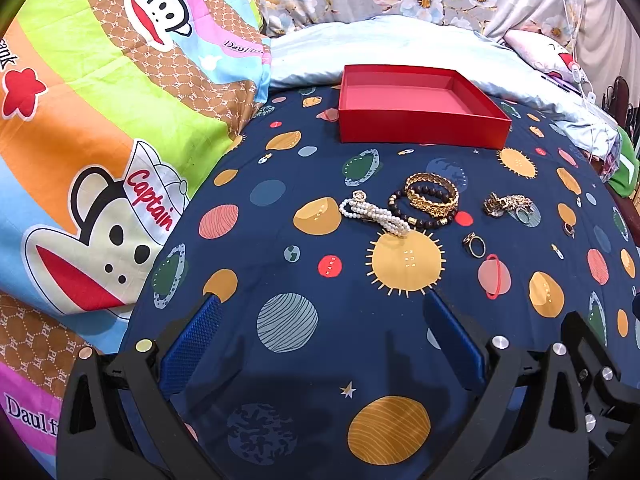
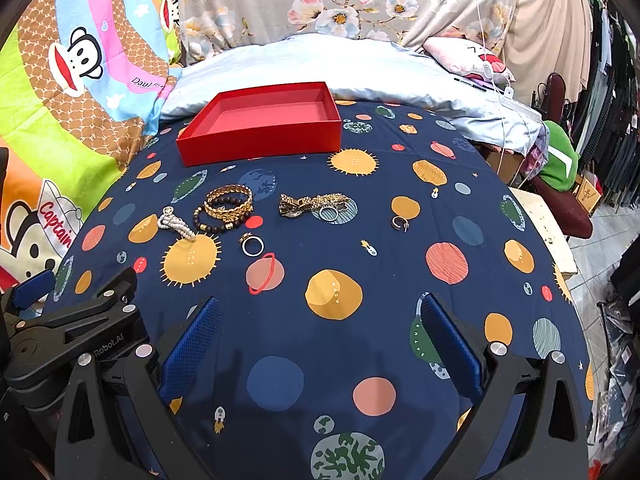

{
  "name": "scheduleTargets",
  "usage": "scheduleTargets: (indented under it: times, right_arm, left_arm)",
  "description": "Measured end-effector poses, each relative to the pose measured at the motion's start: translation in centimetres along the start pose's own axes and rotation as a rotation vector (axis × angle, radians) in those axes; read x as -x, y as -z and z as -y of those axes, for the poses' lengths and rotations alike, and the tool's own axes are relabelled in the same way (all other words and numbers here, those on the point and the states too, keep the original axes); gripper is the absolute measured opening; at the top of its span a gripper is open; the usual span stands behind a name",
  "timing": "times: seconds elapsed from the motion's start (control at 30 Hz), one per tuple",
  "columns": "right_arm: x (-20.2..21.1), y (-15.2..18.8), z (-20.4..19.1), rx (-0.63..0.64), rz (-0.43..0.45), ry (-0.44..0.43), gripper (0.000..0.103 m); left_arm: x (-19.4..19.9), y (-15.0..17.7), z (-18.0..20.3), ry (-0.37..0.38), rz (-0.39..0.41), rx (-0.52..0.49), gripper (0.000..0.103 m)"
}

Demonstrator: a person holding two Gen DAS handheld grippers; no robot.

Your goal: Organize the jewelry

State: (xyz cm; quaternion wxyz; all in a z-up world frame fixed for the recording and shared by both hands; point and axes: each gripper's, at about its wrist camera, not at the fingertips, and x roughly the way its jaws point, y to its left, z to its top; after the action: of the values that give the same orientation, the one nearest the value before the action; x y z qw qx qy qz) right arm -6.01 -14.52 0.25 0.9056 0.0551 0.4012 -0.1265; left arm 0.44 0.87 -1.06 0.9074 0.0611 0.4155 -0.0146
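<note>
An empty red box (image 1: 420, 126) (image 2: 264, 140) stands at the far side of the planet-print sheet. In front of it lie a pearl bracelet (image 1: 376, 214) (image 2: 178, 224), a gold bangle (image 1: 432, 194) (image 2: 229, 200) with a dark bead bracelet (image 1: 420, 218) (image 2: 216, 222), a gold chain bracelet (image 1: 506, 204) (image 2: 312, 204), a ring (image 1: 475, 245) (image 2: 251, 244) and a small earring (image 1: 569, 229) (image 2: 400, 223). My left gripper (image 1: 320, 340) is open and empty, well short of the jewelry. My right gripper (image 2: 320, 340) is open and empty beside it.
A cartoon monkey blanket (image 1: 100, 140) (image 2: 60, 100) lies to the left. A light blue pillow (image 1: 400, 48) (image 2: 320, 64) sits behind the box. The bed edge drops off at the right, with a chair (image 2: 568, 204) and hanging clothes (image 2: 616, 100) beyond.
</note>
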Motion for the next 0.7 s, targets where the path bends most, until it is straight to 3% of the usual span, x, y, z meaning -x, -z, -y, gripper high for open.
scheduleTargets:
  times: [0.5,0.7]
  right_arm:
    - [-1.1,0.2,-0.2,0.012,-0.011,-0.008,0.098]
    - [-3.0,-1.5,-0.3,0.030,-0.015,-0.059,0.098]
  left_arm:
    - [-1.0,-0.2,-0.6,0.037,-0.023,0.028,0.098]
    - [-2.8,-0.9,-3.0,-0.007,-0.042,0.089,0.098]
